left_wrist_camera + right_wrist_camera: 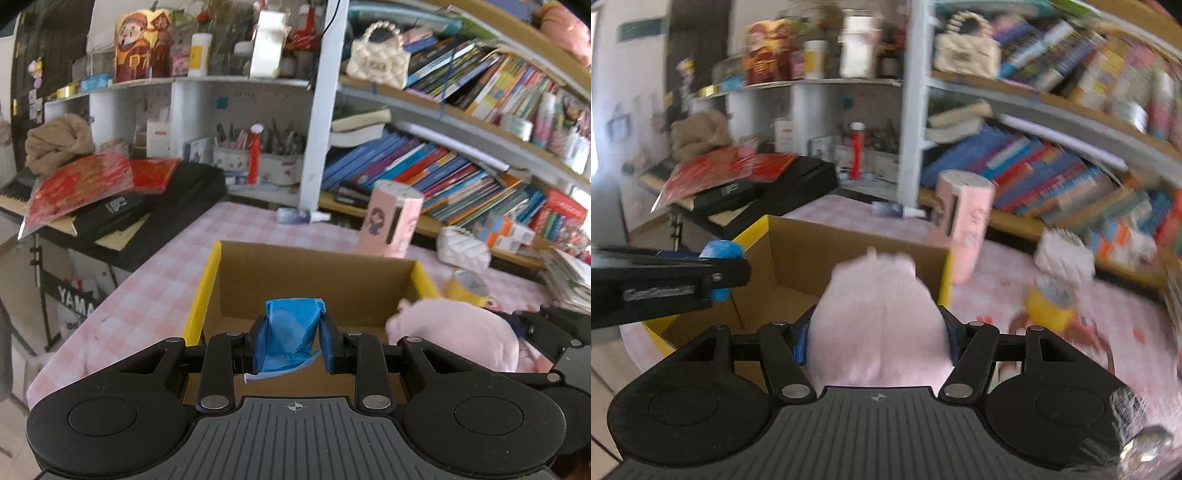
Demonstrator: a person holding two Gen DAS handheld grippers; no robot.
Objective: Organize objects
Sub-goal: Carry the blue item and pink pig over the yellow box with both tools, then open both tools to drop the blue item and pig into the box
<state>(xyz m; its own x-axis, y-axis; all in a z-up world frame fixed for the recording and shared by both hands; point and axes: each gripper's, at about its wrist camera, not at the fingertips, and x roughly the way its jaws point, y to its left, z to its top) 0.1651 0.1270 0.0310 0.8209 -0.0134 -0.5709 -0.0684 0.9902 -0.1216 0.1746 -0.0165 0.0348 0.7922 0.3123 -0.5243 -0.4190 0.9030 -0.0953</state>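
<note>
Two grippers over an open cardboard box (310, 284) on a pink checked table (147, 280), left gripper (293, 341) clamped narrow on a blue packet (293, 325), right gripper (877, 332) squeezing a pink plush (879, 314), both held above the box

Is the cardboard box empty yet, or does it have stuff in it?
Looks empty. The cardboard box shows only bare brown walls and floor where visible; the near floor is hidden behind the grippers. The blue packet and pink plush toy hang above it.
</note>
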